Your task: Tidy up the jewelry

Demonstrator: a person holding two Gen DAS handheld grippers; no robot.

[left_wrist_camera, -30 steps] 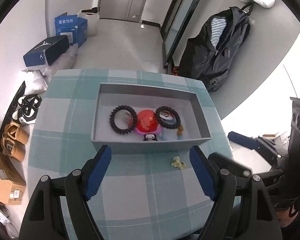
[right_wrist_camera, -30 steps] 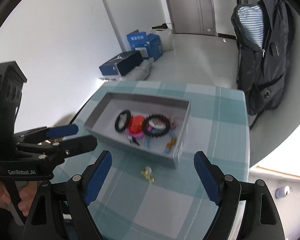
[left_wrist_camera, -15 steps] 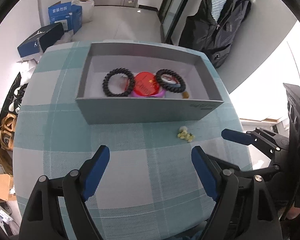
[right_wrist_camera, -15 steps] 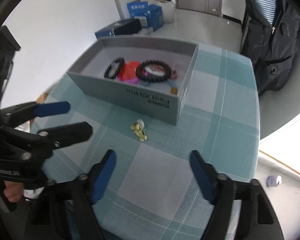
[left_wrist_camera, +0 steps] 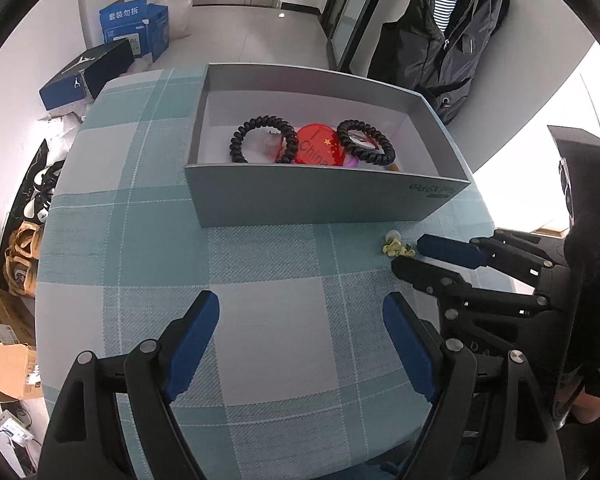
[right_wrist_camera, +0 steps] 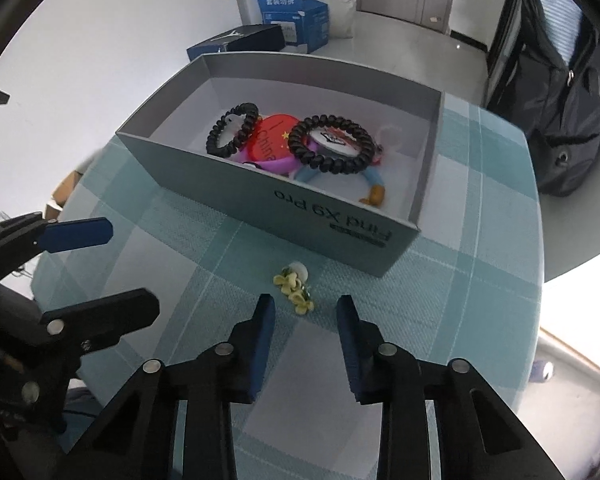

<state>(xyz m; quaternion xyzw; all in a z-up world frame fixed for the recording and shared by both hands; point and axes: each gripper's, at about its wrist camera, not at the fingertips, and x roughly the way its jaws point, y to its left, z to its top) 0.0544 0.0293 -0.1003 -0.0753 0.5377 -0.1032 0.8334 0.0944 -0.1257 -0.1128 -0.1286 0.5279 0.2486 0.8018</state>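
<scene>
Room: pale floor and white wall beyond both claws. Black backpack leans far ahead and to the right of the left claw. Blue carton and dark shoebox sit on the floor far ahead of the right claw; shoes and a cardboard box lie low to the left of the left claw.

Surface: table under a teal-and-white check cloth, directly beneath both claws.

Grey box stands open on the cloth ahead of both claws. Inside: two black coil bands, a red disc between them, a purple piece under the disc, a blue ring with a tan end at the near right.

Left claw: jaws wide apart, nothing between them, over bare cloth short of the box.

Right claw: jaws partly apart, low to the cloth, tips on either side of the near end of the yellow flower trinket. Contact with the trinket cannot be told. The trinket lies on the cloth just short of the box's near wall, outside it.
</scene>
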